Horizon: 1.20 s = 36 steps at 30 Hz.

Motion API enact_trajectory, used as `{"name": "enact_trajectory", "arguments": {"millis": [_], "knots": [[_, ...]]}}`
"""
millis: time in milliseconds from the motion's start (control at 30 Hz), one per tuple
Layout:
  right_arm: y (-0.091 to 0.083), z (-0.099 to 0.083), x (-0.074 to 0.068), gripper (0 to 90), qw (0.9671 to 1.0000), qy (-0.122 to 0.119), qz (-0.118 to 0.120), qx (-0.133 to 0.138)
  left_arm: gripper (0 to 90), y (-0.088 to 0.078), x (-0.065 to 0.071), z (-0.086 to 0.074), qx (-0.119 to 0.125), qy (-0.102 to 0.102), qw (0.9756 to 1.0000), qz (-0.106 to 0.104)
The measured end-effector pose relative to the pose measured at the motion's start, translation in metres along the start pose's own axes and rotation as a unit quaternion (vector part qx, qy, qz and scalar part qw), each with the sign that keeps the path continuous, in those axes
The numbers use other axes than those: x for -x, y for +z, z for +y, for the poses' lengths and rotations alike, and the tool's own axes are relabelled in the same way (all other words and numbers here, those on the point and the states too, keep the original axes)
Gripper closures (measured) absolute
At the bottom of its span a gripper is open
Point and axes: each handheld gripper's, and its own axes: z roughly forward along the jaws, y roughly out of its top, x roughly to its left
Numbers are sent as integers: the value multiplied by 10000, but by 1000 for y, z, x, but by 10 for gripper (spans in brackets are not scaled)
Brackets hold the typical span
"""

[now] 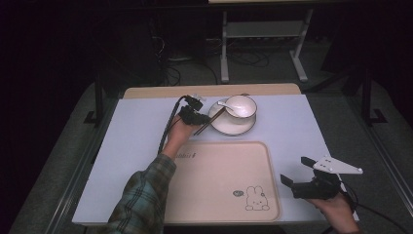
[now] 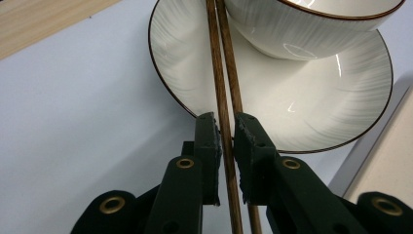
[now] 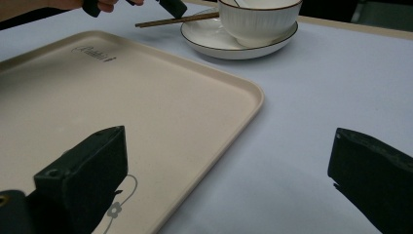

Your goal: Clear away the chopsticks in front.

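The left gripper (image 2: 225,127) is working at the chopsticks (image 2: 225,87), and its jaws are standing narrow with the pair running straight up between them. The left pad is lying against one stick; on the right a sliver of gap is showing, so whether the squeeze is fully on cannot be told from here. The sticks' far ends are resting on the plate (image 2: 311,112) ahead of the jaws, leaning by the bowl (image 2: 311,24), and their near ends are passing back under the gripper.

How will they handle? By the look of it: light, stiff, thin wood with a smooth finish, so they are likely to roll or scissor apart if pinched unevenly. The sensible hold is where the jaws already are, on the stretch just off the plate's rim, with both sticks side by side between the pads.

In the high view the bowl (image 1: 240,106) is sitting on the plate (image 1: 219,126), and a white spoon (image 1: 225,104) is lying in the bowl. Nothing else can be made out inside it. Both look like glazed china, so a knock from the jaws could chip them.

The tray (image 1: 219,180), nearer the person than the left gripper, is carrying nothing. The right gripper (image 1: 298,171) is hovering beside the tray's right edge, jaws wide apart and holding nothing.
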Motion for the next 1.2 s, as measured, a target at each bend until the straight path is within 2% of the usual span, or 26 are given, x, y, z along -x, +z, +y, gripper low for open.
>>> {"name": "enact_trajectory", "arguments": {"millis": [300, 467, 667, 900, 1033, 1200], "knots": [[0, 0, 0, 3, 10000, -9, 0, -6, 808, 5, -2, -6, -130, -41, 9999, -18], [1, 0, 0, 3, 10000, -28, 3, -8, 834, 8, -3, -10, -142, -135, 9998, -46], [0, 0, 0, 3, 10000, -14, -5, -8, 847, 4, -5, -9, -83, -189, 9998, 61], [1, 0, 0, 3, 10000, -23, -1, -8, 848, -10, -8, -12, 18, -209, 9997, 80], [1, 1, -1, 3, 10000, -19, 22, -7, 849, -25, -10, -19, 13, -260, 9996, 117], [1, 1, -5, 3, 9999, -77, 75, 6, 849, -49, -12, -35, 120, -361, 9991, 171]]}}
